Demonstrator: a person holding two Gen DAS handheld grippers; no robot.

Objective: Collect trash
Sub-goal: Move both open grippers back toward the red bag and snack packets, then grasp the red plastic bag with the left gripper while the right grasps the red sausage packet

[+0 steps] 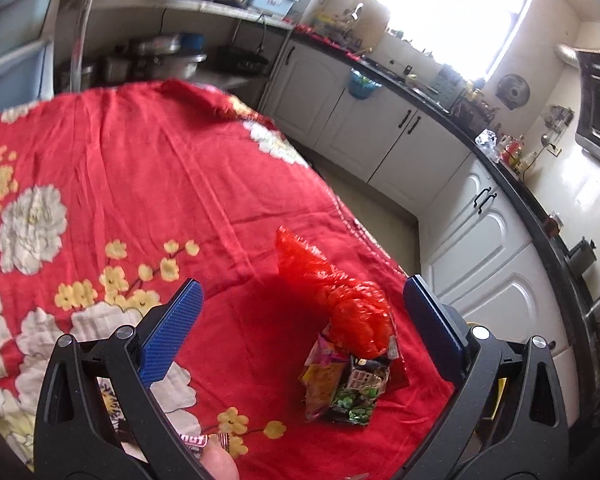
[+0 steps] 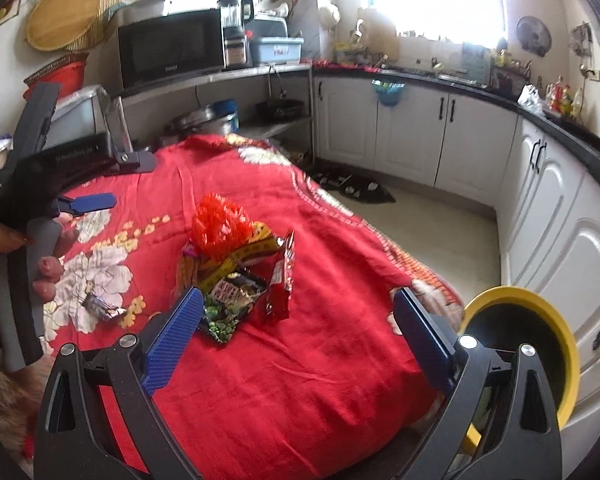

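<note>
A pile of trash lies on the red flowered tablecloth (image 1: 120,168): a crumpled red plastic bag (image 1: 342,296) on top of colourful snack wrappers (image 1: 348,384). In the right wrist view the red bag (image 2: 220,224), the wrappers (image 2: 230,300), a yellow tape strip and a red packet (image 2: 282,280) lie together. A small dark wrapper (image 2: 100,306) lies apart on the left. My left gripper (image 1: 300,312) is open above the pile; it also shows in the right wrist view (image 2: 86,202). My right gripper (image 2: 298,316) is open, just short of the pile.
A yellow-rimmed bin (image 2: 524,344) stands off the table's right edge. White kitchen cabinets (image 2: 412,140) and a dark counter curve round the right. A microwave (image 2: 172,50) sits on a shelf behind. A small pink wrapper (image 1: 198,440) lies by the hand at the bottom.
</note>
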